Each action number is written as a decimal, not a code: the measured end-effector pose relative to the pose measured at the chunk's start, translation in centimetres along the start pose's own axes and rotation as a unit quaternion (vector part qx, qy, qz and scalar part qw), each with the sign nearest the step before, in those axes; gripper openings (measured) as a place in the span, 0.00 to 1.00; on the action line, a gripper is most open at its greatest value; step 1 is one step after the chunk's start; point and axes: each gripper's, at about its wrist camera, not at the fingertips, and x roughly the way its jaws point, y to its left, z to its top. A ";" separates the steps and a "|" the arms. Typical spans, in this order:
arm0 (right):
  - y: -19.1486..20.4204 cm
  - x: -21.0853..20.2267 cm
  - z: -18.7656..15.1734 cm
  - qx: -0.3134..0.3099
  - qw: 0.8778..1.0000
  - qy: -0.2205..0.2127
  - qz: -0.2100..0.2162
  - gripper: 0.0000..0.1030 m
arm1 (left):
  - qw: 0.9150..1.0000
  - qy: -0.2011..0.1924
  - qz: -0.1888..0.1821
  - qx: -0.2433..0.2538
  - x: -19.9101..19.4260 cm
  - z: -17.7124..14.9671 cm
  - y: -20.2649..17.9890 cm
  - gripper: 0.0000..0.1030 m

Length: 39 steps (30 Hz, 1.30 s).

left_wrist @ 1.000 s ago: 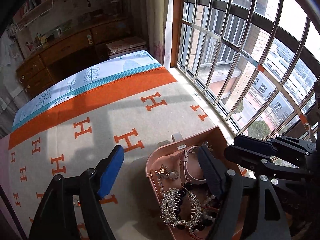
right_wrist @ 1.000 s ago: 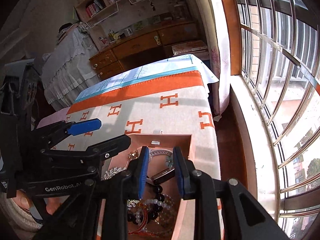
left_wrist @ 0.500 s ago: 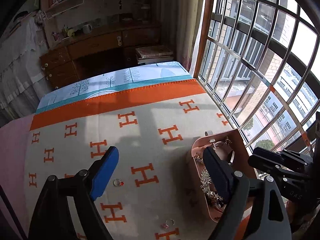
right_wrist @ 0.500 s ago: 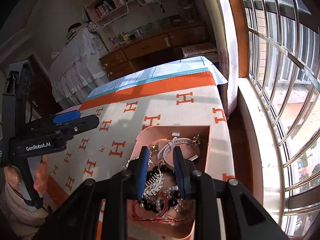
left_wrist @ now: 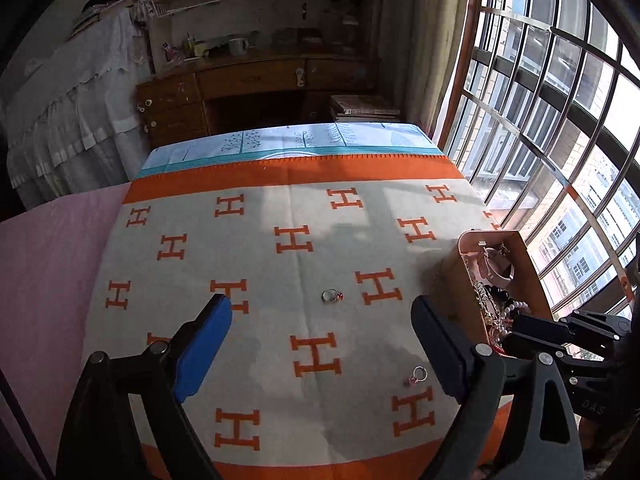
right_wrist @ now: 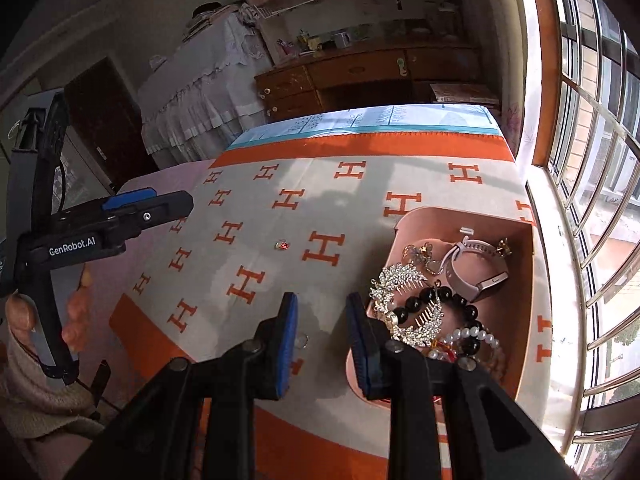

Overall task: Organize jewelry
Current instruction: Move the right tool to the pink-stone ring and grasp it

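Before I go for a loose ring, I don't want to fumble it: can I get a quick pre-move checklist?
1. Left claw open, holding nothing: ok.
2. Right claw open, holding nothing: ok.
3. Silver ring with red stone lies alone on the H-patterned orange and cream blanket: ok.
4. Second small ring unobstructed beside the left claw: ok.
5. Pink jewelry tray has bare floor for a ring: ok.
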 end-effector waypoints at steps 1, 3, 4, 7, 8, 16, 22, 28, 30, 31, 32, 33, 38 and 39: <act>0.6 0.4 -0.3 -0.004 1.000 0.008 0.001 0.25 | 1.000 0.005 0.003 -0.001 0.3 -0.7 0.3 0.87; 1.7 1.4 -1.2 -0.012 1.000 0.025 -0.001 0.25 | 1.000 0.017 0.003 -0.003 0.9 -2.2 1.0 0.87; 2.2 2.0 -1.6 -0.015 0.999 0.035 -0.002 0.25 | 1.000 0.025 0.000 -0.004 1.3 -2.9 1.4 0.87; 3.3 3.6 -2.8 -0.012 0.998 0.066 0.001 0.25 | 0.999 0.044 -0.014 -0.012 2.3 -4.5 2.4 0.87; 3.5 4.1 -3.1 -0.010 0.997 0.074 0.001 0.25 | 0.999 0.050 -0.017 -0.013 2.6 -4.9 2.7 0.87; 3.8 7.7 -4.7 0.042 0.992 0.115 -0.007 0.25 | 0.996 0.073 -0.044 -0.013 4.2 -6.7 4.6 0.87; 4.6 9.3 -4.6 0.034 0.992 0.103 -0.062 0.25 | 0.995 0.076 -0.057 -0.019 4.7 -7.1 5.5 0.87; 5.3 10.0 -4.0 0.011 0.992 0.080 -0.099 0.25 | 0.994 0.085 -0.066 -0.034 5.4 -7.3 6.4 0.87; 5.5 10.1 -3.9 -0.001 0.992 0.073 -0.105 0.25 | 0.993 0.088 -0.067 -0.036 5.7 -7.4 6.5 0.87; 5.6 10.2 -4.0 -0.010 0.992 0.071 -0.108 0.25 | 0.993 0.089 -0.067 -0.037 5.8 -7.4 6.5 0.87; 5.8 10.2 -4.0 -0.019 0.991 0.069 -0.111 0.25 | 0.993 0.090 -0.067 -0.037 5.9 -7.4 6.5 0.87; 5.9 10.2 -4.1 -0.028 0.991 0.067 -0.115 0.25 | 0.993 0.091 -0.067 -0.037 6.0 -7.4 6.5 0.87; 6.2 10.1 -4.5 -0.058 0.989 0.061 -0.122 0.22 | 0.992 0.098 -0.066 -0.037 6.7 -7.0 6.1 0.87; 6.2 10.1 -4.5 -0.059 0.989 0.060 -0.124 0.20 | 0.992 0.099 -0.067 -0.036 6.8 -6.9 6.0 0.87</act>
